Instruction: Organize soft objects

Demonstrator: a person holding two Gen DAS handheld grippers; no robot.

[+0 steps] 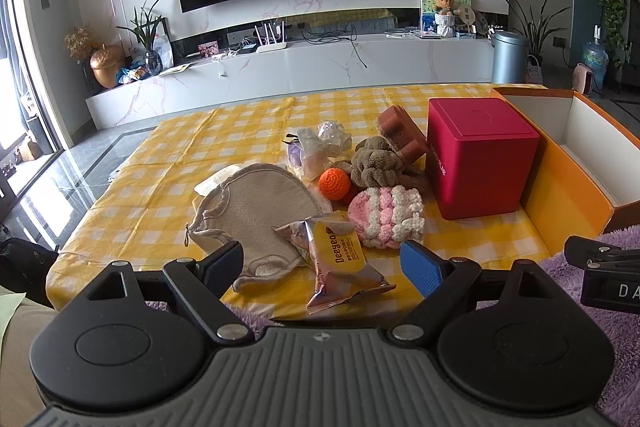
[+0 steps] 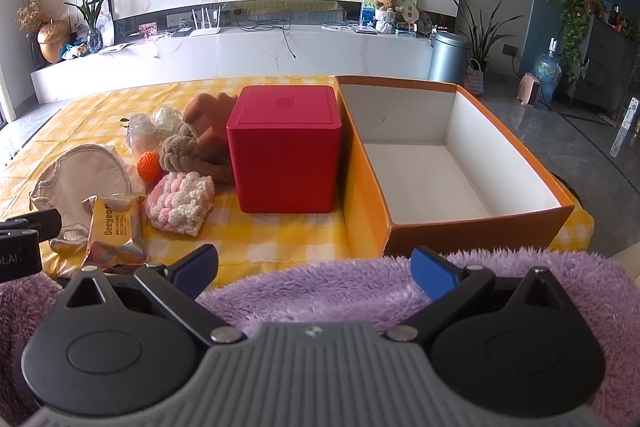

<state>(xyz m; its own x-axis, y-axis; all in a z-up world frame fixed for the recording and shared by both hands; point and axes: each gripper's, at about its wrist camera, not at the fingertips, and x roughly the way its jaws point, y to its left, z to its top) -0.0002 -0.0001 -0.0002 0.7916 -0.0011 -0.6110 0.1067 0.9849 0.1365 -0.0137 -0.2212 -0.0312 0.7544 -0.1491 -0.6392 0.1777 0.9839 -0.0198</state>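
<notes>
The soft objects lay clustered on the yellow checked surface (image 1: 248, 131): a pink-and-white knitted pad (image 1: 386, 217), an orange crochet ball (image 1: 335, 180), a brown plush scrunchie (image 1: 376, 163), a beige mitt (image 1: 260, 203) and a snack packet (image 1: 340, 263). A red box (image 2: 286, 151) stood just beside them, touching an open orange box (image 2: 448, 163). Both the left tongs (image 1: 322, 267) and right tongs (image 2: 316, 267) hung released, grasping nothing, the right above purple fleece (image 2: 320, 291).

The right gripper (image 2: 314, 273), its 2 fingers spread wide, hovers over purple fleece (image 2: 328, 291) (nothing between them), facing a red box (image 2: 286, 157) beside an orange carton (image 2: 436, 227).
</notes>
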